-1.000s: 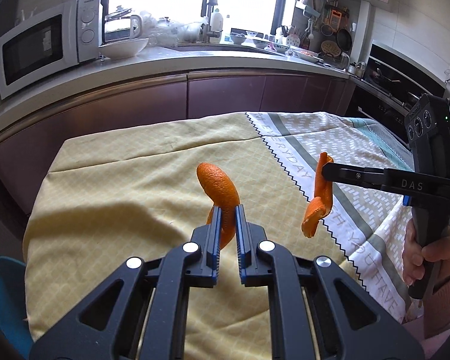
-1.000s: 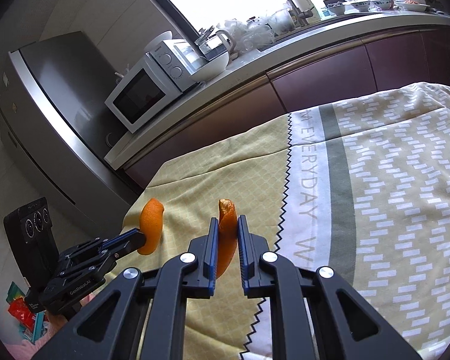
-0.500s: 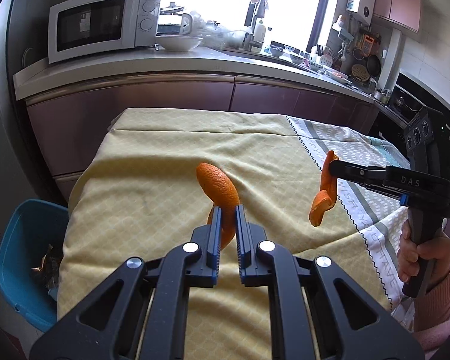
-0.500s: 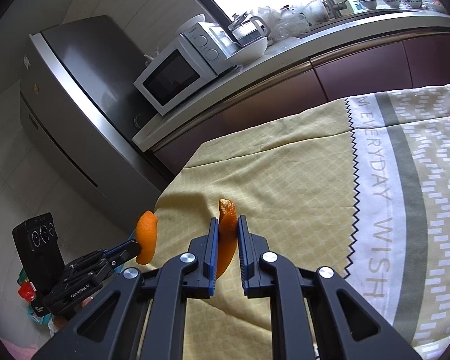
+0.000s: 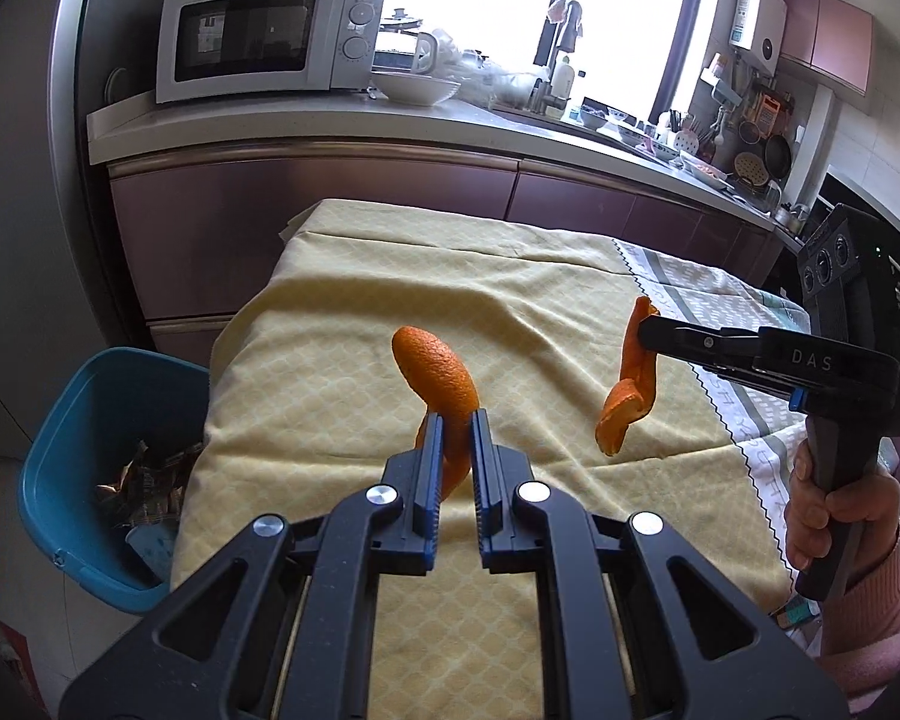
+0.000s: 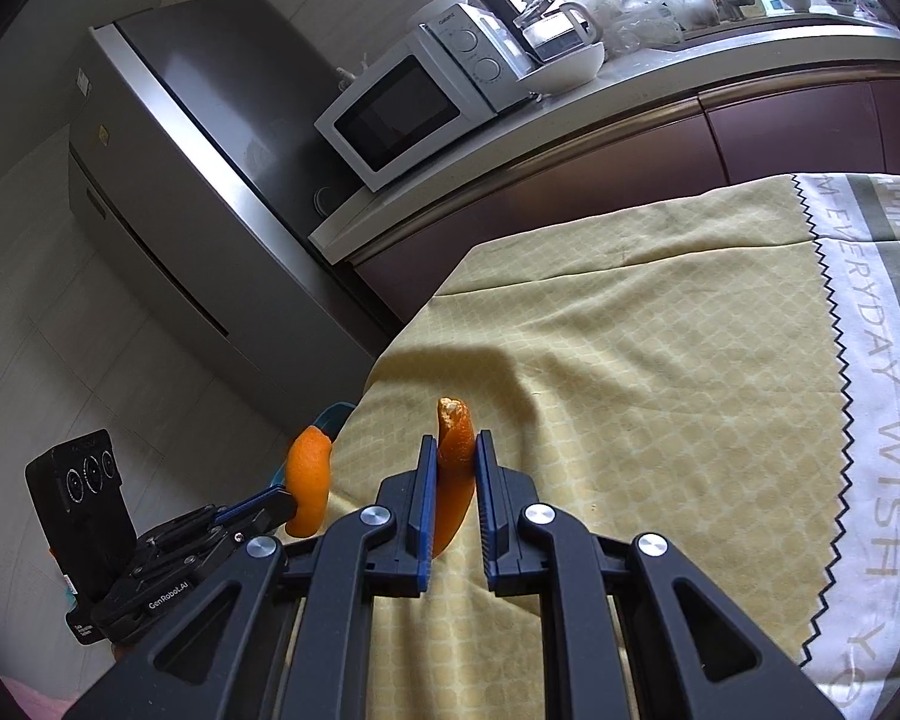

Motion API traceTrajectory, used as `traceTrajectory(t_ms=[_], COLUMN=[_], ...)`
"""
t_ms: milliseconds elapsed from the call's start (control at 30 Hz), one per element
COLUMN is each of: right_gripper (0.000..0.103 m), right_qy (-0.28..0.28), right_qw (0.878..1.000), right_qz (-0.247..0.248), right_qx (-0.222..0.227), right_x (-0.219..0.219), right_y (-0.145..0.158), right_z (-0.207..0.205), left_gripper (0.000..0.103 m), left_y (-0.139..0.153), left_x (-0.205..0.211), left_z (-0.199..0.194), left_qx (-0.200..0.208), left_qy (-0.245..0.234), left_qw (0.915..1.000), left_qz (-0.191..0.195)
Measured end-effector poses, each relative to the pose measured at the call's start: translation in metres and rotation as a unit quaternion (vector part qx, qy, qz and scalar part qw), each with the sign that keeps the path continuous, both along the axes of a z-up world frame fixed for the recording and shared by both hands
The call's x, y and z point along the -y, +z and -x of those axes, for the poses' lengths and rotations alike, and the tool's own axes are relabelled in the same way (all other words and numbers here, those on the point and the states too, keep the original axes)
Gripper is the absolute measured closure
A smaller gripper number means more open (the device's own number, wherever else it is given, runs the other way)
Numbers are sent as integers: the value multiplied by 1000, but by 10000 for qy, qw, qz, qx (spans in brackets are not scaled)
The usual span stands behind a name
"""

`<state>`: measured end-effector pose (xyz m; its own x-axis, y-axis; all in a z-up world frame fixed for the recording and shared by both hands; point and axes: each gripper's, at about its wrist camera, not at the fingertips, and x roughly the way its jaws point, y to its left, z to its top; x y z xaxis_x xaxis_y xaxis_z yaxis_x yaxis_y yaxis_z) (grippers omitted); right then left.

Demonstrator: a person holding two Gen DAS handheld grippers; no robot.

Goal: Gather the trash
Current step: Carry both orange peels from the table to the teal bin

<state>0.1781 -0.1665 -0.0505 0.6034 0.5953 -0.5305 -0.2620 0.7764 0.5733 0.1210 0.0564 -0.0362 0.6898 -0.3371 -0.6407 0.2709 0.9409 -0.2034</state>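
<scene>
Yellow patterned cloth [image 5: 342, 396] covers the desk [image 5: 510, 276] before me, with a grey-and-white printed band along its right side, and a kitchen counter [image 5: 306, 126] runs behind it carrying a white microwave [image 5: 264, 36] and a white bowl [image 5: 414, 87]. My left gripper [image 5: 455, 426] is closed nearly all the way on a curved piece of orange peel [image 5: 435, 369], pinching its lower end so the rounded end stands up above the cloth. My right gripper [image 6: 455, 450] is likewise nearly closed, clamped on a second orange peel strip [image 6: 453, 438] that rises upright between the blue pads, its torn tip showing pale. From the left wrist view, that strip hangs off the right gripper's tip above the cloth, well apart from the first peel, and my right hand [image 5: 840, 516] in a pink sleeve grips the handle. A blue bin [image 5: 66, 426] sits on the floor just beside the desk's left edge, with crumpled wrappers [image 5: 144, 480] lying inside it.
</scene>
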Motion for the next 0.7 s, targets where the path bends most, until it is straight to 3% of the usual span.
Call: traceTrajectory(t_ms=[700], right_gripper=[92], right_qy=[766], right_qw=[9970], right_qz=[-49], right_qx=[-38], right_x=[-91], right_y=[3], right_z=[-24], left_gripper=[93], left_y=[10], left_x=[-87], left_z=[24], left_qx=[168], left_qy=[902], left_qw=[9958], left_qz=[-49])
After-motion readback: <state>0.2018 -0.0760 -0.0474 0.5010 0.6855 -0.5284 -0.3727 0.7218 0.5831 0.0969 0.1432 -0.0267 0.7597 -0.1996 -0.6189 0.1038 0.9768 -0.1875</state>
